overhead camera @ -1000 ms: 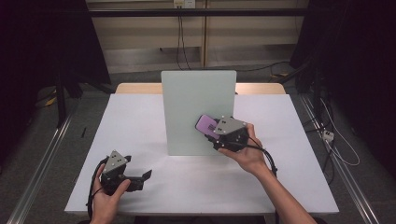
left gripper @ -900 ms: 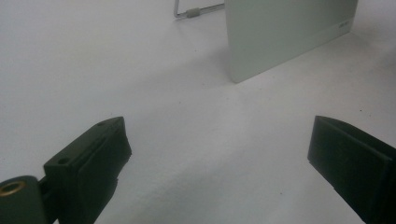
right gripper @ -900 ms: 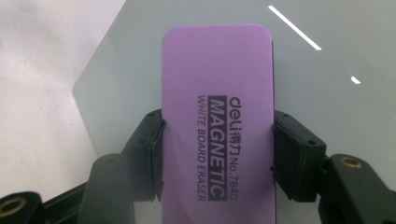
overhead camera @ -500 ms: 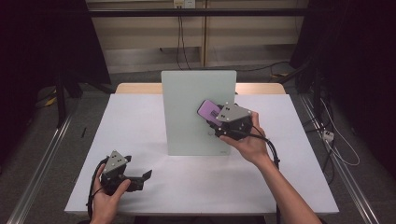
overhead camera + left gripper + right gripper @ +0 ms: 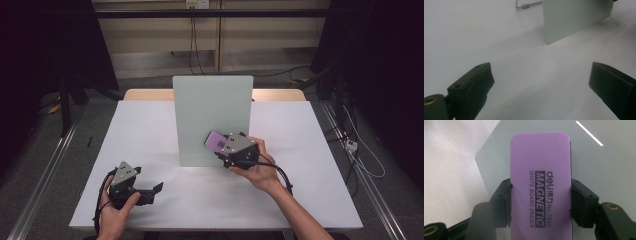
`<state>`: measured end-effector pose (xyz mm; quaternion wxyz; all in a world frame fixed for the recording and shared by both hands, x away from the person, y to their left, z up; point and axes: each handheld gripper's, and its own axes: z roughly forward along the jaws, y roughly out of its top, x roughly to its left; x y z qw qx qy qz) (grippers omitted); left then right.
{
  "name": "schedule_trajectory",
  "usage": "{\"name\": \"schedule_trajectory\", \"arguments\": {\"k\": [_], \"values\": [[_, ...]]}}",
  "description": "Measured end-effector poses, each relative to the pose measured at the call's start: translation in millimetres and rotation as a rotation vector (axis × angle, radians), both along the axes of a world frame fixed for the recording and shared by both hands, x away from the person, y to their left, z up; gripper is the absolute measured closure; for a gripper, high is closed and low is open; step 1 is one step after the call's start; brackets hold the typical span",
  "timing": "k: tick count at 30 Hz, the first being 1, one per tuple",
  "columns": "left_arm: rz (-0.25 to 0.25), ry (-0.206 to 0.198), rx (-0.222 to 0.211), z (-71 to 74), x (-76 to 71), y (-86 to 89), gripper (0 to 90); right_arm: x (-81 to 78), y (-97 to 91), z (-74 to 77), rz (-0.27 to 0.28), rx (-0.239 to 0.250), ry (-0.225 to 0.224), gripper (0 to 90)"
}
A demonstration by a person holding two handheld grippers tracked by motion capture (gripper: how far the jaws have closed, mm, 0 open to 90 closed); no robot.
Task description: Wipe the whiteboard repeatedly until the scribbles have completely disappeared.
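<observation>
Since a second ago your right gripper (image 5: 226, 148) has carried the purple eraser (image 5: 216, 141) up across the board and back down, so it now sits low on the board's right half, near the bottom edge. In the right gripper view the eraser (image 5: 540, 187) is clamped by its long sides between the two black jaws, printed face toward the camera, most of its length sticking out past the jaws. It lies over the pale green whiteboard (image 5: 210, 117), which stands upright near the middle of the white table (image 5: 310, 200); whether the eraser's underside is pressed flat on the board or just off it, I cannot tell.

Your main risk is the board itself. It is propped on a thin wire stand (image 5: 522, 6) behind it, so if you push hard at the face, I judge it could slide back or tip over. Working this low, you could also run the eraser off the bottom edge and strike the table, which might twist it in the grip. You hold it only by its narrow sides, so a sideways drag against the board could rotate it out of the pads.

Your left gripper (image 5: 150, 192) rests on the table near the front left corner, well apart from the board, jaws wide open and holding nothing. It is not steadying the board, so nothing resists your push but the stand
</observation>
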<state>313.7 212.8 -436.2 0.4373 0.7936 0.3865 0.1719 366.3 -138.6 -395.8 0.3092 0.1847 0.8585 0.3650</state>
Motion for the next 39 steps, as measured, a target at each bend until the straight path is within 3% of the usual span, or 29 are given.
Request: {"name": "schedule_trajectory", "arguments": {"k": [12,17,23,25,29,39], "values": [[-0.001,0.001,-0.005,-0.4,0.4,-0.9,5.2,-5.4,19.3,-24.5,0.042,-0.057,0.058,41.6],[-0.003,0.0,-0.001,0.1,0.4,0.1,5.2,-5.6,24.3,-32.5,0.066,-0.062,0.102,41.5],[0.001,0.001,-0.01,0.0,0.6,1.0,5.2,-4.3,25.8,-32.1,0.079,-0.071,0.133,41.5],[0.002,-0.003,-0.008,0.4,0.4,1.5,5.2,-3.9,24.3,-27.7,0.073,-0.075,0.112,41.5],[0.006,-0.003,-0.012,0.4,0.4,2.0,5.2,1.0,13.8,-9.0,0.036,-0.028,0.075,41.5],[0.006,-0.004,-0.011,0.7,0.4,2.3,5.2,20.7,-10.8,56.5,-0.07,0.041,-0.06,41.5]]}}
